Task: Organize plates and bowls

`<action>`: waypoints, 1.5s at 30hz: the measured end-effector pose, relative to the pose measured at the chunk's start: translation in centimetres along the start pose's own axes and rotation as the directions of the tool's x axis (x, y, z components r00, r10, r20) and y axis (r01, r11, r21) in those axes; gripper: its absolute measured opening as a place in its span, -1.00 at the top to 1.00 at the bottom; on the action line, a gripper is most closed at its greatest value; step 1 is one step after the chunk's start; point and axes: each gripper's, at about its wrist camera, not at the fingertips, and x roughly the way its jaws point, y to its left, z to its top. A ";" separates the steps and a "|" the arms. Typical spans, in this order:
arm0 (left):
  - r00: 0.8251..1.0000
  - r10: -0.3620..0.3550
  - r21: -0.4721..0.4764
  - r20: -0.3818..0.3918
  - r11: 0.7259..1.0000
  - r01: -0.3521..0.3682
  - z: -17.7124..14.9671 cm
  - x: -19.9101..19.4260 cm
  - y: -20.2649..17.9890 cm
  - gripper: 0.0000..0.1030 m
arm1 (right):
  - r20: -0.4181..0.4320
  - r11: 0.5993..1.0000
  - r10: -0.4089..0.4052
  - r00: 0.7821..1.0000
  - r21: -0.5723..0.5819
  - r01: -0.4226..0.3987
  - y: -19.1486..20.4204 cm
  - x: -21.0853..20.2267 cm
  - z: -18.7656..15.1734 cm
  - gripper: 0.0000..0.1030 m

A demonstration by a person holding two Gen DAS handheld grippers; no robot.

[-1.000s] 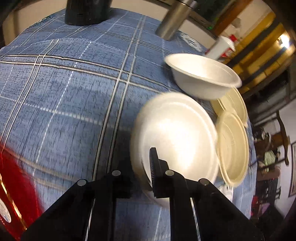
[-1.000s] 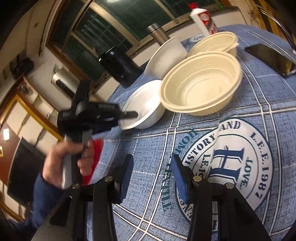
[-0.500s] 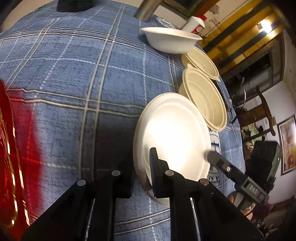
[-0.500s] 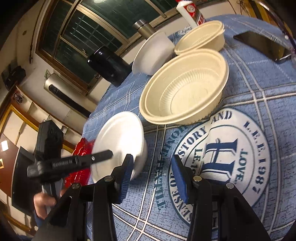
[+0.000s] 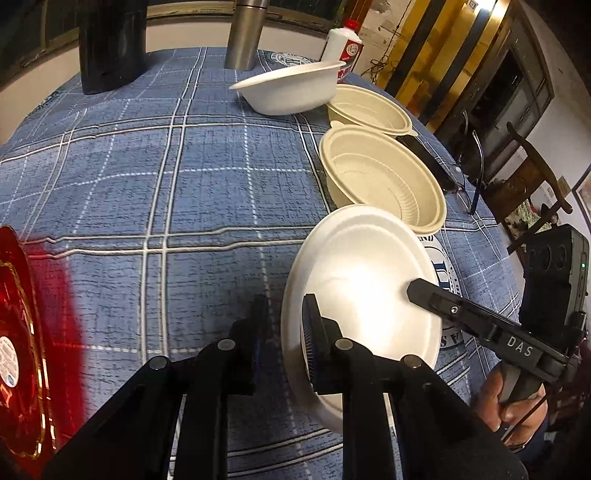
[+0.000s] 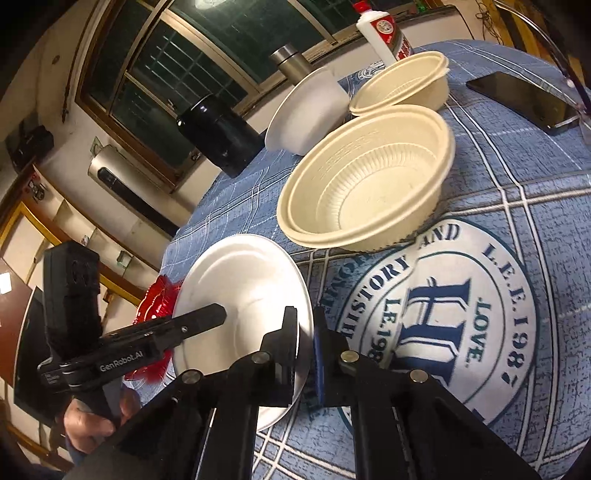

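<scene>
White foam is catching the light closest to both cameras: the white plate point(image 5: 362, 280) is hanging tilted just above the blue checked tablecloth point(image 5: 147, 184), gripped from two sides. The left gripper point(image 5: 284, 314) is straddling the plate's near rim, one finger inside the dish and one outside, and its jaws are opening with the rim between them. The right gripper point(image 6: 304, 325) is pinching the opposite rim tightly, its jaws pressed together on the thin edge. Each person's hand is wrapping around a handle, the right hand point(image 5: 513, 398) showing low in the left wrist view and the left hand point(image 6: 92, 417) low in the right wrist view. A red dish point(image 5: 18, 332) is lying at the left edge of the cloth. Just beyond the plate a cream bowl point(image 5: 380, 184) is sitting upright beside the printed round emblem point(image 6: 443, 314), and a second cream bowl point(image 5: 369, 110) is sitting right behind it. A dark phone point(image 6: 524, 99) is lying beside those bowls. Farther on, a white bowl point(image 5: 291, 88) is resting at a tilt. At the far edge a black container point(image 5: 110, 40), a steel flask point(image 5: 243, 33) and a white bottle point(image 5: 341, 44) are standing upright.
</scene>
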 end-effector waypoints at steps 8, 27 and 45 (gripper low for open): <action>1.000 -0.017 -0.012 -0.013 1.000 0.016 -0.1 0.0 0.0 0.65 | 0.012 1.000 0.002 1.000 0.011 -0.002 -0.8 -0.8 -0.2 0.86; 0.998 0.017 0.042 0.056 0.999 -0.020 -0.7 -0.4 -0.6 0.68 | 0.027 0.999 -0.026 0.999 -0.029 0.027 0.0 -0.7 -0.2 0.77; 0.996 0.036 0.057 0.083 0.998 -0.041 -1.7 -1.0 -1.6 0.82 | 0.037 0.998 -0.045 0.998 -0.050 0.046 0.1 -2.0 -1.2 0.82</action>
